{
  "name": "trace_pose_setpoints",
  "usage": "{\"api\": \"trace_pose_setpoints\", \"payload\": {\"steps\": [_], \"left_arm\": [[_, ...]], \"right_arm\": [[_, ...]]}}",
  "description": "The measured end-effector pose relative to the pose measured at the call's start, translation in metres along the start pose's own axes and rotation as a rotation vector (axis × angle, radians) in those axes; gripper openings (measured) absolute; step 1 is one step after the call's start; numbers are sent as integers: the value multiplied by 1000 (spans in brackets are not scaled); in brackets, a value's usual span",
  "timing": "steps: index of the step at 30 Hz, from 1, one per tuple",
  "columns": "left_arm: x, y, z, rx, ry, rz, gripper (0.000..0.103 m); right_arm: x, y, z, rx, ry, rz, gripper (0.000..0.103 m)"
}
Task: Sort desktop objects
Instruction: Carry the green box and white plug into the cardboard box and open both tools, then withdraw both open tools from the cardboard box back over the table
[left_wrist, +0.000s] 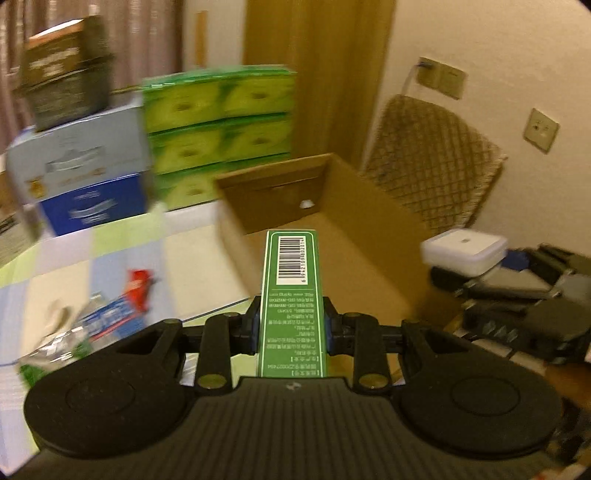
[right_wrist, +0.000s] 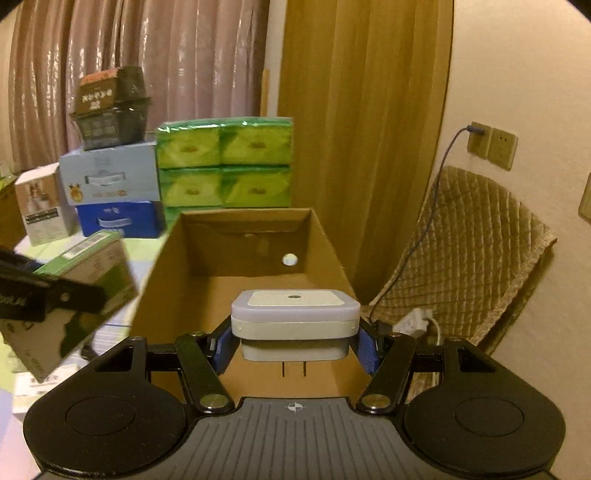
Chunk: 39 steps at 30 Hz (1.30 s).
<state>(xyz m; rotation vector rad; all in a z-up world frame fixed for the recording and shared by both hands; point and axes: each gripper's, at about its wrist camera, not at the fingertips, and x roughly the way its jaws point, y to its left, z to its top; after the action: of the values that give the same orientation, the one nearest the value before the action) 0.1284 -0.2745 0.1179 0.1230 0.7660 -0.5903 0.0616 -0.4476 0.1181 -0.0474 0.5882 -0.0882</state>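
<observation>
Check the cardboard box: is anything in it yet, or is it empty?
Nearly empty. The cardboard box is open-topped, and its visible floor holds only a small white round thing at the far wall. The near floor is hidden behind the white plug-in device.

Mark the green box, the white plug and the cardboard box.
green box (left_wrist: 291, 295): left wrist view, printed top face.
white plug (right_wrist: 294, 317): right wrist view, front side.
cardboard box (right_wrist: 243, 240): right wrist view, inner back wall.
</observation>
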Motion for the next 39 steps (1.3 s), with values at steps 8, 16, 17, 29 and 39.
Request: {"api": "trace_pose_setpoints", "payload": {"steps": [8, 16, 17, 29, 39], "left_arm": [[52, -26, 19, -12, 42, -60, 25], [72, -27, 25, -52, 38, -55, 31], [70, -26, 26, -60, 27, -54, 32], [17, 8, 15, -56, -73, 6, 38], [-51, 62, -31, -64, -131, 98, 69]], "right_arm": [[26, -18, -10, 8, 24, 14, 61], [39, -21, -16, 6, 37, 18, 61], [40, -21, -17, 5, 39, 20, 61], [46, -10, -15, 3, 41, 53, 75], [0, 12, 1, 30, -52, 93, 81]]}}
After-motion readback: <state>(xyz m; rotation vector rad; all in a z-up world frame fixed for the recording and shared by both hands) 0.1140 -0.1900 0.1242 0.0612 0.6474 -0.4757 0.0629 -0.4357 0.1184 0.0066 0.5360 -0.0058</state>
